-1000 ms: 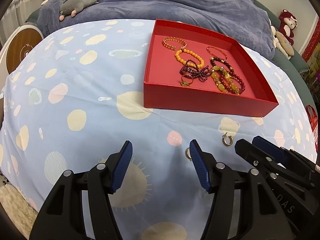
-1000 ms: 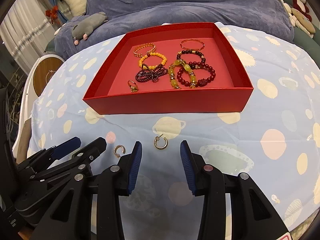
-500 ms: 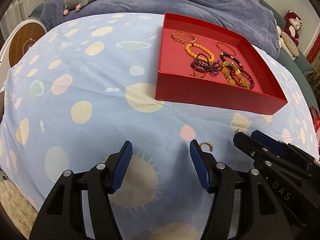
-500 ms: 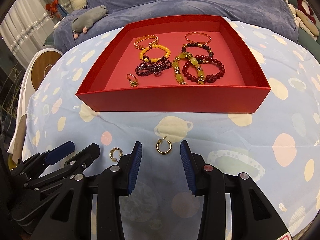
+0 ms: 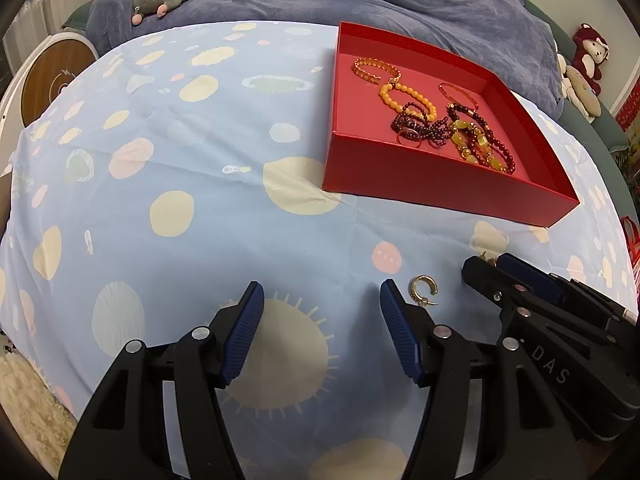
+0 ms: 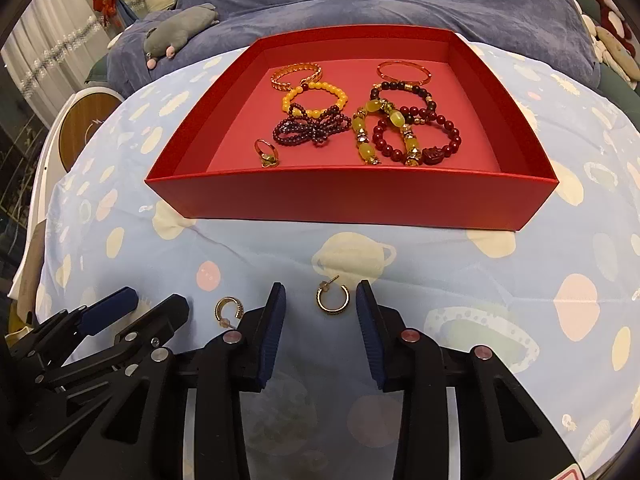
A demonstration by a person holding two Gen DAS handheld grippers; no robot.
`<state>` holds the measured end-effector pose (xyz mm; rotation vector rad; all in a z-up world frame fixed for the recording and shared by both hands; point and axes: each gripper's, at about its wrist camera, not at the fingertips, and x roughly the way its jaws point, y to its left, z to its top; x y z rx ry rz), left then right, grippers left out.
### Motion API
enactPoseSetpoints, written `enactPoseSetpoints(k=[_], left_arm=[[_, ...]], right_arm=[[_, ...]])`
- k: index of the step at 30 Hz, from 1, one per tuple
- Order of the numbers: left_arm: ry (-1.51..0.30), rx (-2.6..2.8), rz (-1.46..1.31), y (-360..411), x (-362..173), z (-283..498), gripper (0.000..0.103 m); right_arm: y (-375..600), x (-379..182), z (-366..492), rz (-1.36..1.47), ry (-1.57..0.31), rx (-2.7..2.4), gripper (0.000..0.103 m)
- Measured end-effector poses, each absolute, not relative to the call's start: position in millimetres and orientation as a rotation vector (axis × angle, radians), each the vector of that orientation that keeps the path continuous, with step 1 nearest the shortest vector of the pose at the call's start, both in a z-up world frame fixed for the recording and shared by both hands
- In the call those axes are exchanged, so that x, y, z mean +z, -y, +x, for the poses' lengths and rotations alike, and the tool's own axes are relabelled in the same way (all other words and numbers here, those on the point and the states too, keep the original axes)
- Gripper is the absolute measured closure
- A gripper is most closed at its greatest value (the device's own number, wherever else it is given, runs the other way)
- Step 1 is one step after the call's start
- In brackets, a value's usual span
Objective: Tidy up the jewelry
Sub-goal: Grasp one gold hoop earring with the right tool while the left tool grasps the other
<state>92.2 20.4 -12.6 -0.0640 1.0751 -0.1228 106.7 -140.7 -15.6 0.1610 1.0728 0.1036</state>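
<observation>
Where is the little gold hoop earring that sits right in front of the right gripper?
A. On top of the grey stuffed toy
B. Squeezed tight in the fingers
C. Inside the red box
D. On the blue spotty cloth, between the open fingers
D: the gold hoop earring lies flat on the blue spotty cloth, in the gap of the open right gripper, touching neither finger and outside the red box.

Both left tongs (image 5: 322, 294) and right tongs (image 6: 320, 295) hover side by side, jaws spread wide.
</observation>
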Motion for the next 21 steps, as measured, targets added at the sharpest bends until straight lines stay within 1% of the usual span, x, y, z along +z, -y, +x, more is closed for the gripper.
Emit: enactPoseSetpoints(k=[1,4,5,21], left_arm=[[-1.076,-0.122,-0.065,-20.7,-12.7,92.0,0.045],[-1.076,-0.124,-0.07,-20.5,-12.5,92.0,0.045],[-1.076,-0.126,-0.069,-20.0,-12.3,91.7,0.045],[-1.07,-0.216,-0.043,15.2,-10.3,85.8,0.046]], right_arm=[[140.8,-15.8,107.3,0.153,-1.072,0.1,0.072],[140.3,-15.8,107.7,0.117,-1.07,0.084,0.082],[140.8,-15.9,107.0,0.107,-1.069,0.077,0.087],[181.9,-10.5,60.6,0.264,-1.075,-0.01,0.087]])
